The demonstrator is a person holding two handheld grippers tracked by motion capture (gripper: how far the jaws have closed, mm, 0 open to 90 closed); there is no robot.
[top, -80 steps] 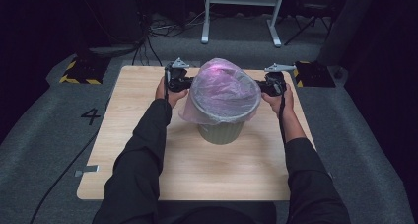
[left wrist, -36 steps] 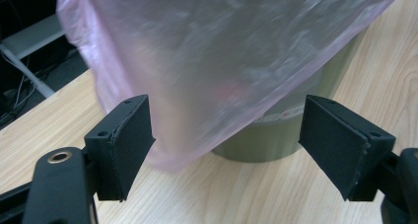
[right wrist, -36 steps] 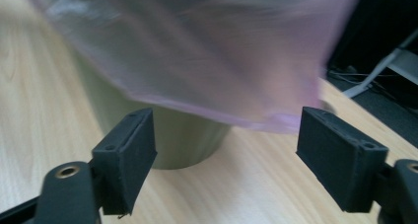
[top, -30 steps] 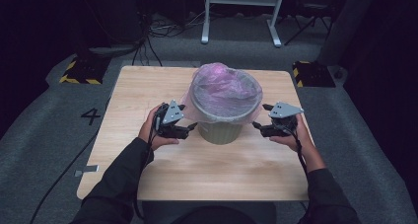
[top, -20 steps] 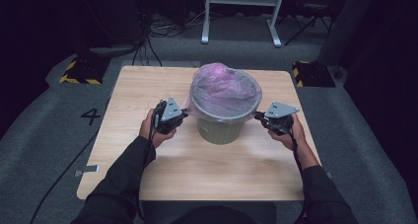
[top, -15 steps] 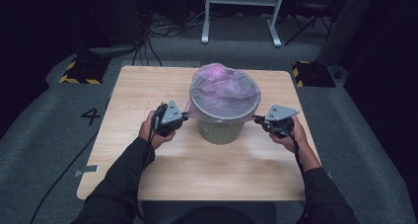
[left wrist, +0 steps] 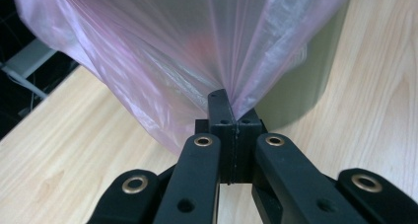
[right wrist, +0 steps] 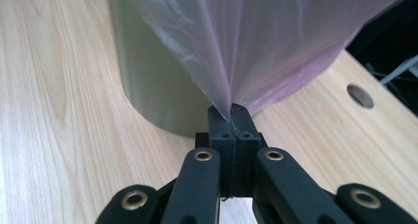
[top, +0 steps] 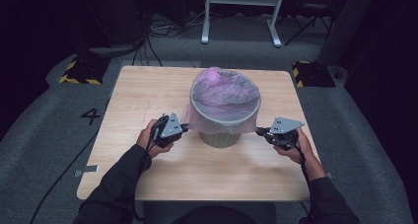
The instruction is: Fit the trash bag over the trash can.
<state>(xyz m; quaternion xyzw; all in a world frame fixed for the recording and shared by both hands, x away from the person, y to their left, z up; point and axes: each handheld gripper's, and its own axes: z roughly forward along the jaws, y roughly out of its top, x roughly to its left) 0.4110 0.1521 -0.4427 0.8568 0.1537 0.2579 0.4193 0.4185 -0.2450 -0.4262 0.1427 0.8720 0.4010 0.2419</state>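
A: From the high view, what is going on?
B: The bin (top: 226, 119) is standing mid-table (top: 148, 91), the pink bag (top: 224, 93) draping over its rim.
A: And the left gripper view?
B: The left gripper (left wrist: 229, 103) is pinching the bag's hem, jaws clamped together.
A: The right gripper view?
B: The right gripper (right wrist: 230, 116) is pinching it too, just beside the bin wall.

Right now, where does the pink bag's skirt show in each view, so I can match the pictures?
High view: the pink bag is draped over the grey bin at table centre, its skirt stretched to both sides.
Left gripper view: the skirt fans down to a pinched point at centre.
Right gripper view: it hangs upper right, pinched at centre.
Shared landmark: the bin.
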